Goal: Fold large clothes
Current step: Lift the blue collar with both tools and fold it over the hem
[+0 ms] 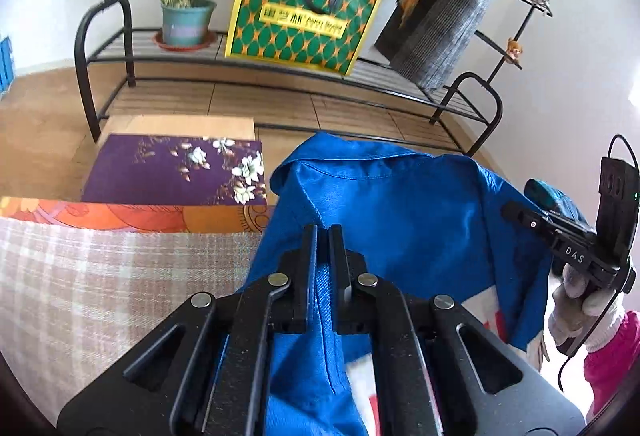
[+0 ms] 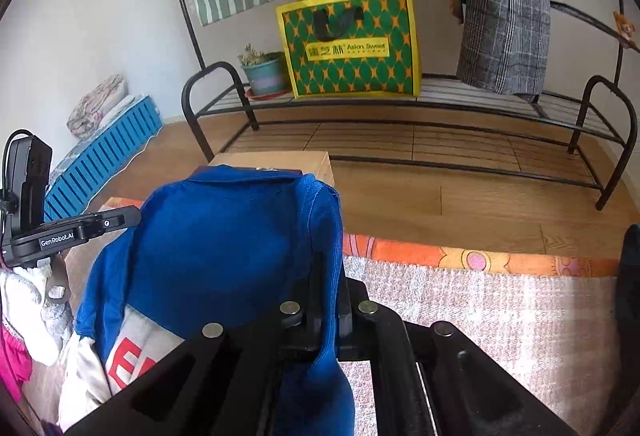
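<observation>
Two grippers are clamped on one blue garment (image 1: 380, 195), each pinching a fold of its cloth between nearly closed jaws. The left gripper (image 1: 323, 232) holds a ridge of the fabric that runs down between its fingers, with a stitched seam visible along that ridge. The right gripper (image 2: 328, 276) grips the garment's other side, where the cloth bunches over and partly hides the fingers.

The garment is bright blue, smooth and slightly shiny, with a collar-like folded edge along its top. It is lifted and hangs slack between the two grippers, sagging in soft folds. Lower down, a white panel with red lettering (image 2: 128, 360) shows; whether it is part of the garment or something beneath it I cannot tell.

Under the garment lies a pale checked blanket (image 1: 100, 276) with an orange patterned cloth (image 1: 140, 213) at its far edge. Beyond that is a purple flowered mat (image 1: 160, 167) on a wooden floor (image 2: 460, 203). A black metal rack (image 2: 400, 107) stands against the wall, carrying a green and yellow bag (image 2: 352, 47) and a potted plant (image 2: 264, 71). A gloved hand (image 1: 580, 292) holds the right gripper's handle.
</observation>
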Action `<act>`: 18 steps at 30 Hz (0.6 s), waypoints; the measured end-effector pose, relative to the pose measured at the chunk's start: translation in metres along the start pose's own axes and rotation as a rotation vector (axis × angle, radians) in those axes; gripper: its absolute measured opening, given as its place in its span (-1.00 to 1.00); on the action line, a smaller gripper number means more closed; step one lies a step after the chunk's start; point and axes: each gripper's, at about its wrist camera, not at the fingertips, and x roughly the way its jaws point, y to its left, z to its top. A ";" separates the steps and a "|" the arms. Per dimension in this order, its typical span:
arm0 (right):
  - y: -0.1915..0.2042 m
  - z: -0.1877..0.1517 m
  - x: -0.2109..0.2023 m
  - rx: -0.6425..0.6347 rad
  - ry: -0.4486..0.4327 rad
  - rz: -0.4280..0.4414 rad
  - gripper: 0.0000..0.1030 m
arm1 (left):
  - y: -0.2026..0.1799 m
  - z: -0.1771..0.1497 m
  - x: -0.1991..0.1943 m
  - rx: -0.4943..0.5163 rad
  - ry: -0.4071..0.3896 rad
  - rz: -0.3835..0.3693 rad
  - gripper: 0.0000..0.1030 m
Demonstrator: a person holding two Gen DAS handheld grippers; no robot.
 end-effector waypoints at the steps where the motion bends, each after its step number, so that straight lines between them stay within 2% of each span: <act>1: 0.004 0.003 -0.007 -0.008 -0.009 -0.001 -1.00 | -0.004 0.002 -0.010 0.014 -0.010 -0.002 -0.96; 6: 0.029 0.007 -0.064 -0.043 -0.059 0.001 -1.00 | -0.028 -0.005 -0.080 0.049 -0.073 -0.024 -0.97; 11: 0.058 -0.004 -0.138 -0.058 -0.123 0.008 -1.00 | -0.057 -0.020 -0.157 0.050 -0.136 -0.061 -0.97; 16: 0.089 -0.025 -0.207 -0.121 -0.140 0.009 -1.00 | -0.092 -0.056 -0.232 0.127 -0.192 -0.067 -0.97; 18: 0.100 -0.037 -0.230 -0.138 -0.144 0.012 -1.00 | -0.099 -0.076 -0.256 0.113 -0.205 -0.084 -0.97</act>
